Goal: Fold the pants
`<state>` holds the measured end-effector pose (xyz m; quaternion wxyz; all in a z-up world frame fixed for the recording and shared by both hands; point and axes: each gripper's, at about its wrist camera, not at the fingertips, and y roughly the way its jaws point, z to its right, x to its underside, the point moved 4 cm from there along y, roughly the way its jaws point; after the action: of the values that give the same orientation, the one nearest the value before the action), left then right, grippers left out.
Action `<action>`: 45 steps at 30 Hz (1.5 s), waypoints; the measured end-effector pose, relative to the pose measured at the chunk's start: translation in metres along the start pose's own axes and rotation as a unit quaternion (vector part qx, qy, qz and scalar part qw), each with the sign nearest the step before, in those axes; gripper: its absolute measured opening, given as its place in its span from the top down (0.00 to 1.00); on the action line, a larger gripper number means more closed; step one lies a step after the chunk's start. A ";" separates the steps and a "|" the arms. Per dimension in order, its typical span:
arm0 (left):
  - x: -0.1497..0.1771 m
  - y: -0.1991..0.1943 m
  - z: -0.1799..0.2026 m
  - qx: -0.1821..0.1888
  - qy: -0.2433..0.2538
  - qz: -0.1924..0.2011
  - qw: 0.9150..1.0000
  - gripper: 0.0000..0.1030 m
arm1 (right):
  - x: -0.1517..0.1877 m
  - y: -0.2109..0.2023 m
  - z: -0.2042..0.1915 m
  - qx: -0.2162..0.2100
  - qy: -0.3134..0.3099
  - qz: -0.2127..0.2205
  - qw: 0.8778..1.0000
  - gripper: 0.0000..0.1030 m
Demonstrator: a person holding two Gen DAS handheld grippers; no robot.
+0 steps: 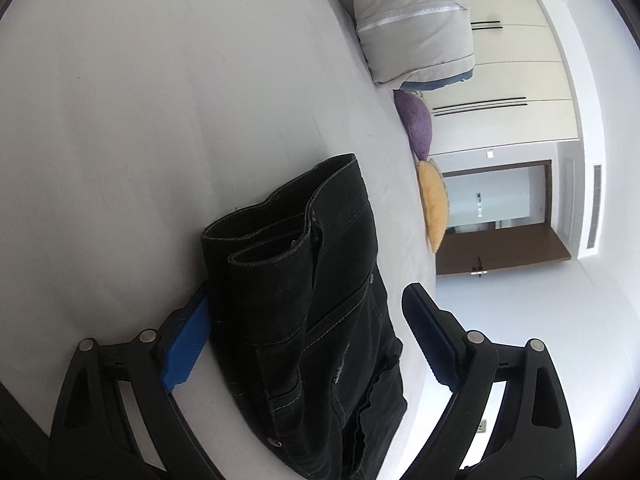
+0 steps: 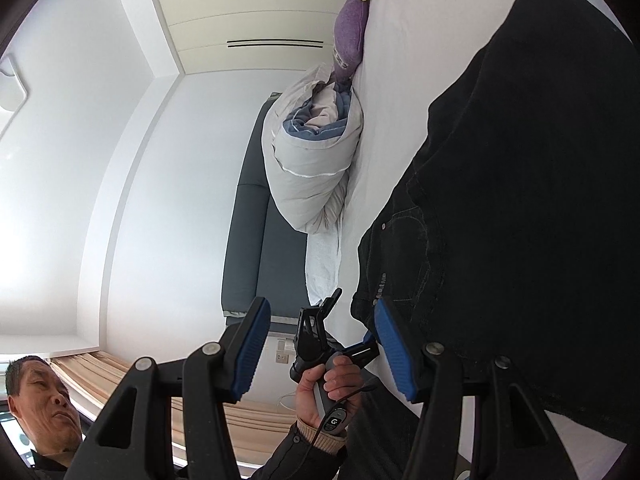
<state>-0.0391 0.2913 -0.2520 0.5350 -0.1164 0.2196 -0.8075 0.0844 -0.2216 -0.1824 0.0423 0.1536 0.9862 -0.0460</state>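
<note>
Black jeans (image 1: 312, 304) lie folded on the white bed sheet (image 1: 160, 100), leg cuffs stacked on top of the waist part. My left gripper (image 1: 308, 340) is open, its blue pads (image 1: 188, 336) on either side of the folded pants; the left pad sits under or against the fabric edge. In the right wrist view the same jeans (image 2: 520, 220) fill the right side. My right gripper (image 2: 320, 352) is open, its right pad (image 2: 394, 352) against the pants' edge near the waistband. The left gripper (image 2: 320, 332) shows there too, held in a hand.
A rolled grey duvet (image 1: 416, 28) (image 2: 312, 168), a purple cushion (image 1: 418, 128) and a yellow cushion (image 1: 434, 204) lie along the bed's far side. Wardrobe doors (image 1: 512, 80), a dark headboard (image 2: 256, 232) and the person's face (image 2: 40, 400) are in view.
</note>
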 end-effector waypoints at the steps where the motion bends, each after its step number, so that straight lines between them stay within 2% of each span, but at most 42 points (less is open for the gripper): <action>1: -0.001 0.005 -0.002 0.004 -0.007 -0.008 1.000 0.31 | 0.000 0.001 0.000 0.000 0.000 -0.001 1.000 0.43; 2: -0.001 0.010 -0.005 0.007 -0.024 -0.022 0.999 0.54 | -0.002 0.004 0.000 0.001 0.000 -0.002 1.000 0.43; 4: 0.000 0.017 -0.017 0.011 -0.069 -0.037 0.997 0.72 | -0.004 0.006 0.002 0.003 0.001 -0.005 1.000 0.43; 9: 0.002 0.012 -0.018 0.022 -0.073 -0.036 0.996 0.81 | -0.018 0.024 0.002 0.021 -0.004 -0.021 1.000 0.43; 17: 0.001 0.008 0.002 0.014 -0.050 -0.023 0.998 0.85 | -0.057 0.104 0.016 0.054 0.004 -0.068 0.996 0.43; 19: 0.002 0.005 0.008 0.008 -0.035 -0.021 0.999 0.85 | -0.065 0.122 0.035 0.122 0.013 -0.073 0.990 0.39; 20: 0.002 0.005 0.012 0.005 -0.026 -0.020 0.999 0.85 | -0.066 0.131 0.050 0.166 0.027 -0.089 0.982 0.38; 21: 0.002 0.003 0.016 0.001 -0.018 -0.019 1.000 0.85 | -0.064 0.140 0.066 0.203 0.037 -0.112 0.972 0.48; 22: 0.003 0.002 0.020 -0.001 -0.011 -0.018 1.000 0.85 | -0.063 0.145 0.073 0.225 0.030 -0.121 0.966 0.69; 23: 0.003 0.002 0.026 -0.001 -0.003 -0.016 1.000 0.85 | -0.065 0.145 0.078 0.239 0.029 -0.116 0.964 0.78; 25: 0.004 0.002 0.040 -0.003 0.018 -0.012 1.000 0.86 | -0.067 0.139 0.090 0.235 0.066 -0.101 0.964 1.00; 30: 0.011 0.002 0.076 -0.004 0.064 -0.008 0.998 0.86 | -0.066 0.135 0.090 0.214 0.049 -0.090 0.972 1.00; 32: 0.016 0.001 0.095 -0.004 0.089 -0.008 0.996 0.86 | -0.067 0.129 0.082 0.187 0.053 -0.077 0.978 0.83; 34: 0.025 0.000 0.118 -0.006 0.129 -0.008 0.992 0.86 | -0.067 0.115 0.063 0.143 0.043 -0.052 0.987 0.34; 35: 0.032 0.001 0.131 -0.005 0.151 -0.010 0.988 0.86 | -0.068 0.106 0.053 0.128 0.034 -0.039 0.990 0.24; 36: 0.039 0.003 0.144 -0.004 0.171 -0.012 0.985 0.86 | -0.068 0.096 0.044 0.123 0.027 -0.028 0.992 0.08; 37: 0.047 0.006 0.160 -0.004 0.196 -0.016 0.980 0.86 | -0.069 0.085 0.037 0.121 0.021 -0.019 0.992 0.02; 39: 0.068 0.014 0.187 -0.009 0.250 -0.021 0.968 0.86 | -0.072 0.066 0.027 0.108 0.020 -0.021 0.994 0.02; 41: 0.094 0.024 0.212 -0.015 0.307 -0.031 0.951 0.86 | -0.077 0.050 0.017 0.103 0.019 -0.032 0.994 0.02; 43: 0.125 0.035 0.234 -0.016 0.359 -0.046 0.932 0.86 | -0.083 0.034 0.004 0.123 -0.010 -0.040 0.992 0.02; 45: 0.162 0.052 0.253 -0.020 0.415 -0.069 0.907 0.86 | -0.090 0.017 -0.005 0.129 -0.026 -0.043 0.990 0.02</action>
<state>0.0450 0.0674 -0.0630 0.3361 0.2039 0.4291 -0.8133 0.1746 -0.2322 -0.1697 0.0459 0.1144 0.9762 -0.1783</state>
